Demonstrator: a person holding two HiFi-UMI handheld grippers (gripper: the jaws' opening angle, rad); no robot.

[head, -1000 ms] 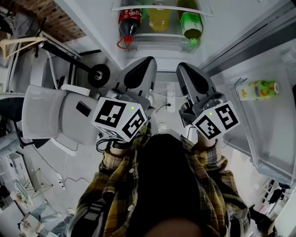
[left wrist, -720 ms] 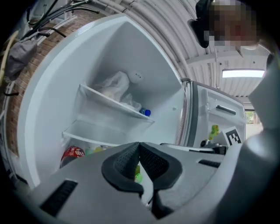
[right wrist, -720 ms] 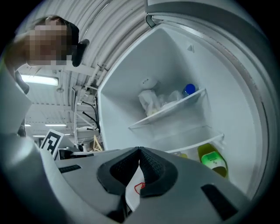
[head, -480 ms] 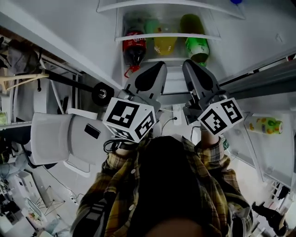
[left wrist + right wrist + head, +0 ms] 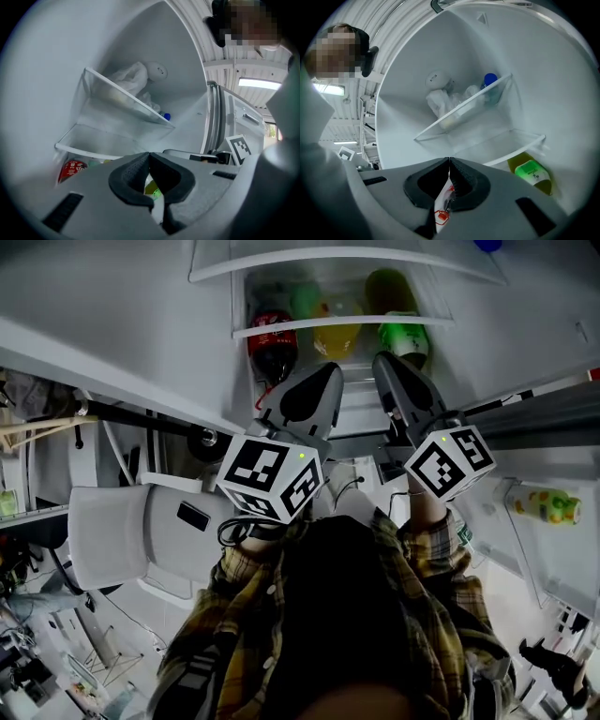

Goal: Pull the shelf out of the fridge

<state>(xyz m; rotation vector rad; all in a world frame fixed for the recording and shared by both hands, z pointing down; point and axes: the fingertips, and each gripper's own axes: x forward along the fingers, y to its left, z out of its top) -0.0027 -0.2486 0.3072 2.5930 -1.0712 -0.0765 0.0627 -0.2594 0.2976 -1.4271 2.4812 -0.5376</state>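
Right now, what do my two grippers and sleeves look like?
The left gripper and right gripper are grey tapering shells with black textured pads. Each carries a white cube printed with black square markers. The plaid sleeves are yellow and dark.

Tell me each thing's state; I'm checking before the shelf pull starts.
Fridge: open.
Shelf: in the fridge, not gripped.
Left gripper: shut, empty.
Right gripper: shut, empty.
Cola bottle: under the shelf.
Green bottle: under the shelf.
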